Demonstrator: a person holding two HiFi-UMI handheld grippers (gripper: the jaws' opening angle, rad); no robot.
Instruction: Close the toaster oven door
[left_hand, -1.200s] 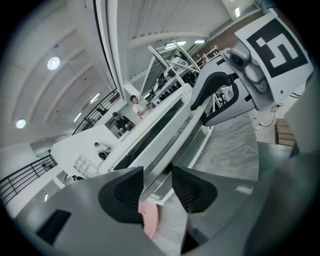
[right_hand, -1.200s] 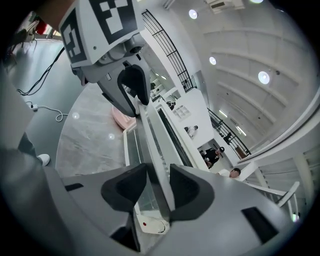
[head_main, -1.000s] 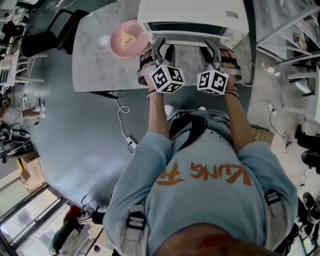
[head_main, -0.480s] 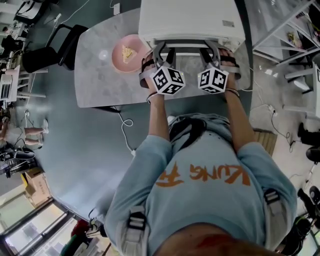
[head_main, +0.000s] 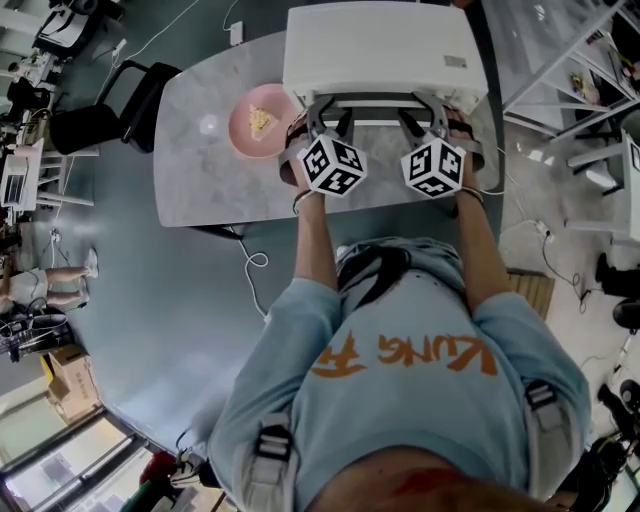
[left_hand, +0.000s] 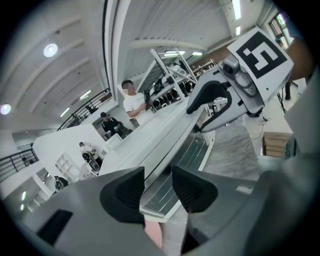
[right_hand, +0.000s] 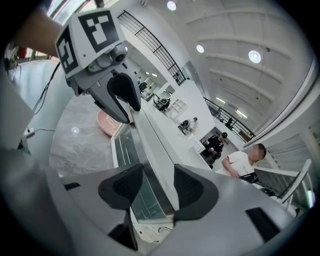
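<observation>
The white toaster oven (head_main: 380, 45) stands at the table's far edge, its glass door (head_main: 375, 103) swung up almost against the front. My left gripper (head_main: 322, 112) is at the left end of the door's top edge and my right gripper (head_main: 425, 108) at the right end. In the left gripper view the door handle bar (left_hand: 165, 135) runs between the jaws of the left gripper (left_hand: 157, 187), with a gap beside the pads. In the right gripper view the right gripper (right_hand: 158, 187) straddles the door's edge (right_hand: 150, 145) while its jaws are opening.
A pink plate (head_main: 243, 135) with a piece of food (head_main: 262, 120) lies on the grey marble table (head_main: 200, 180), left of the oven. A black chair (head_main: 100, 110) stands at the table's left. Shelving (head_main: 590, 60) stands to the right.
The door has swung up from partly open to nearly upright. Both grippers have moved forward with it toward the oven front.
</observation>
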